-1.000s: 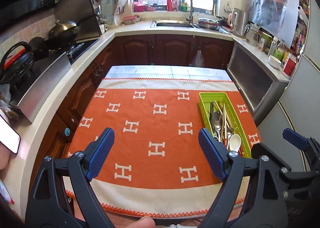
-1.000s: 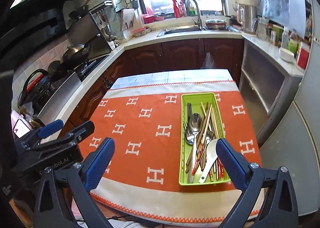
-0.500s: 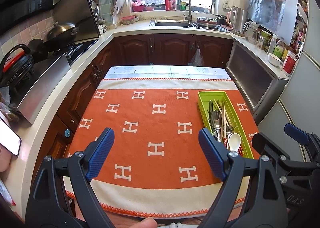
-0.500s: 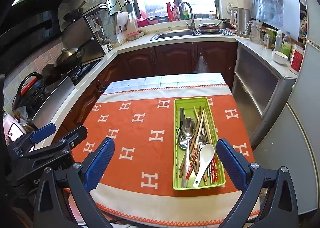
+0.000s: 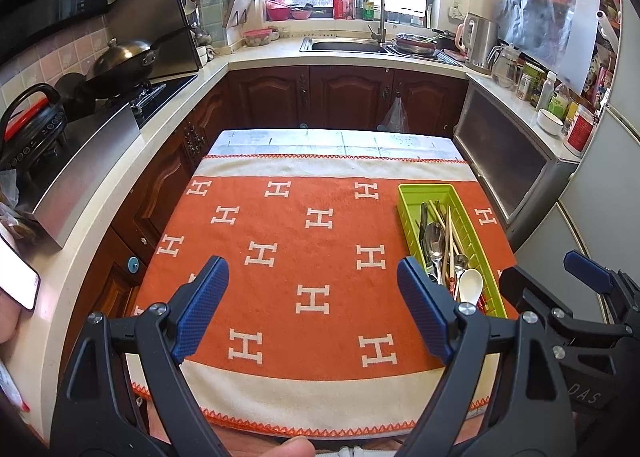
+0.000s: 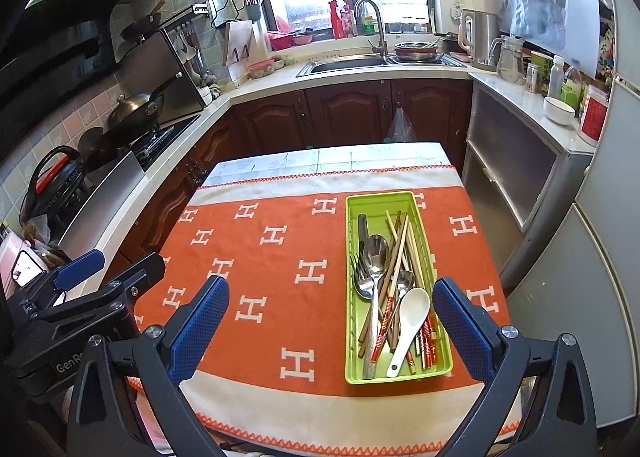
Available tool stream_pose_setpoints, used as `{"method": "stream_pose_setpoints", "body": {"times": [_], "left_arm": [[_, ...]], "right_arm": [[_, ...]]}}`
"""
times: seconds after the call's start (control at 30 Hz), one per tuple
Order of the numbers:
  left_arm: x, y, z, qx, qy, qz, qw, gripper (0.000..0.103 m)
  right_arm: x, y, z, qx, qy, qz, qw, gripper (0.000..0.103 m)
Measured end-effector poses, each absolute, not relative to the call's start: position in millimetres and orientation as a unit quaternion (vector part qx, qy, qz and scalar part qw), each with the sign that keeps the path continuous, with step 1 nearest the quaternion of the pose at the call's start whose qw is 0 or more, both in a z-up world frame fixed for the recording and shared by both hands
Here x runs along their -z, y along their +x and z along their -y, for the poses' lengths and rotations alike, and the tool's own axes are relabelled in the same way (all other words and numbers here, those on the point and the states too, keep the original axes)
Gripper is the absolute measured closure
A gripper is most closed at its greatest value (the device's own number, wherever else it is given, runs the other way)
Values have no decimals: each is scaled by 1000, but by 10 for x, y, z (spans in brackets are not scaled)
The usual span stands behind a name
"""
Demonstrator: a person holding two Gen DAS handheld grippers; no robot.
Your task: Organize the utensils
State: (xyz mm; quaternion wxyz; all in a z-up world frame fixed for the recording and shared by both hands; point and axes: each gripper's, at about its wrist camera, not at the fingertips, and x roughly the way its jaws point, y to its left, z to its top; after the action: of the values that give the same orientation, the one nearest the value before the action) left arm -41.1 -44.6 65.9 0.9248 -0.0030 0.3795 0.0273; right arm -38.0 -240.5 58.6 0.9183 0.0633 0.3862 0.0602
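A green tray [image 6: 438, 341] of mixed utensils [image 6: 390, 297] sits on the right side of an orange cloth [image 5: 304, 257]. Left gripper [image 5: 312, 313] and right gripper [image 6: 330, 323] hover above the cloth, both spread wide and empty.

Brought the right gripper [image 6: 330, 289] slightly closer to the green utensil tray [image 6: 380, 196] over the last second. In the right wrist view, ended with the tray drawn larger and a little further left, its near end lower in the frame and down between the two blue fingertips rather than just short of them. Saw the left gripper [image 5: 312, 273] slide outward toward the left edge of that same view, a touch further from the tray. In the left wrist view, shifted only faintly: tilted so that the window and sink sat marginally lower, and left the right gripper's blue tip a shade higher at the right edge.
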Motion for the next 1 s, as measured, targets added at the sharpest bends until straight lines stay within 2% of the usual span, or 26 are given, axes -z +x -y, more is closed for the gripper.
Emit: {"method": "stream_pose_setpoints", "body": {"times": [1.0], "left_arm": [[-543,-387,428,-33,-3,-393,919,18]], "right_arm": [[-402,-351,2378,-59,72,-395,914,1]]}}
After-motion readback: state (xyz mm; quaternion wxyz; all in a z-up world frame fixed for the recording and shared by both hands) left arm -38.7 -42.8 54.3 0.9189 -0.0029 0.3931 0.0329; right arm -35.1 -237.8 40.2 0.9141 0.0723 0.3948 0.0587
